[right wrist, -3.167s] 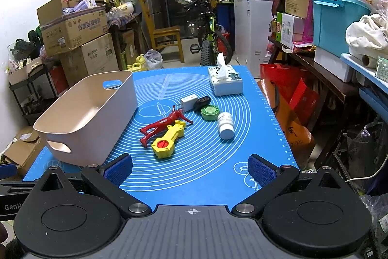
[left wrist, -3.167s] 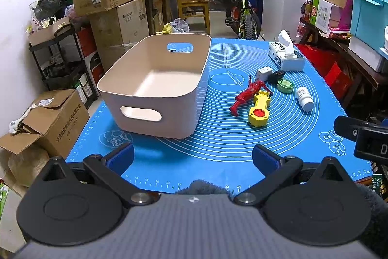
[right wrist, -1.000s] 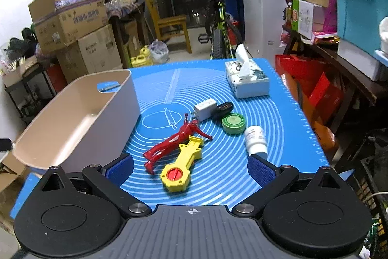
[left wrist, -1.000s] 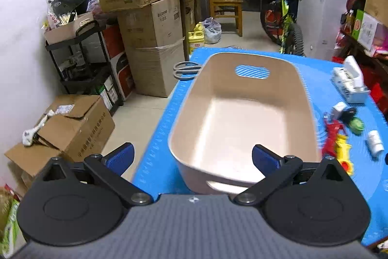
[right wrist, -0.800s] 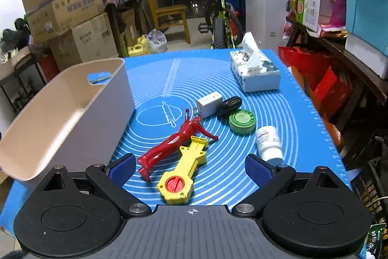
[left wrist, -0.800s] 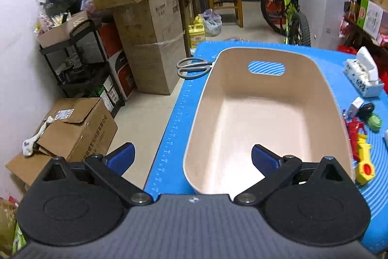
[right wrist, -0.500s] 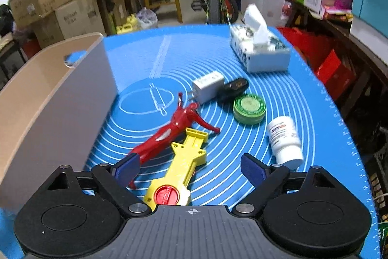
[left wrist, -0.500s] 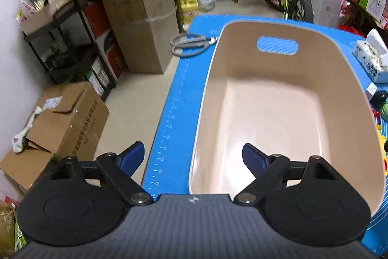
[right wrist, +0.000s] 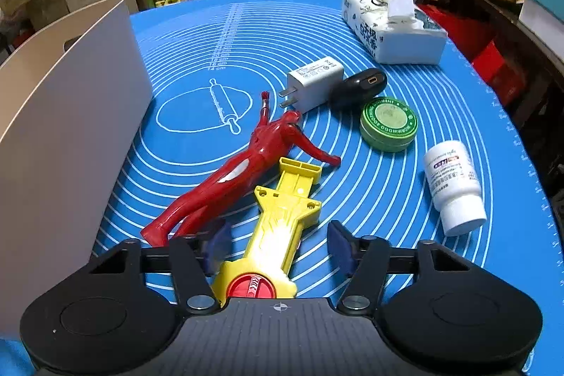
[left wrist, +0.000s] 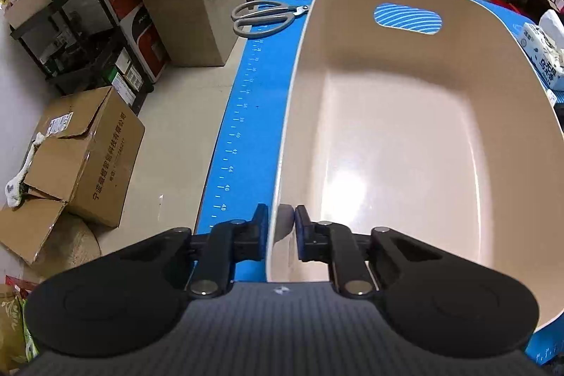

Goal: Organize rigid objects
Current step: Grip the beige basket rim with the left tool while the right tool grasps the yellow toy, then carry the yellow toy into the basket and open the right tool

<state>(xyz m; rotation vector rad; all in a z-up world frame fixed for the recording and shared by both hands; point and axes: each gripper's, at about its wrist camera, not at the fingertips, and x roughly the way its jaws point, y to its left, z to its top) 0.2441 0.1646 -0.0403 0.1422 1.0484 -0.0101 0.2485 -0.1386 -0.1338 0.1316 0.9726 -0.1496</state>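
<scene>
Left gripper (left wrist: 281, 228) is clamped on the near-left rim of the beige bin (left wrist: 405, 143), one pad outside the wall, one inside, so it's bracing the bin, which is empty inside. Right gripper (right wrist: 278, 247) is spread wide and low over the blue mat (right wrist: 197, 34), straddling the yellow toy launcher (right wrist: 278, 228), pads either side of the narrow neck, not touching yet as far as I can tell. Step in hand looks like grabbing the launcher: close on the neck squarely, not on the round end with the red knob (right wrist: 251, 286), which would likely slip. Watch the left pad, it sits near the leg of the red figure (right wrist: 243, 171) that lies just beside the launcher; snagging it would drag both. Then lift straight up and clear the bin wall at left. Further out: green tin (right wrist: 388, 123), white pill bottle (right wrist: 453, 185) on its side, white charger (right wrist: 313, 81) touching a black case (right wrist: 357, 87), tissue pack (right wrist: 391, 30) at the back. Scissors (left wrist: 264, 16) lie beyond the bin's left side
</scene>
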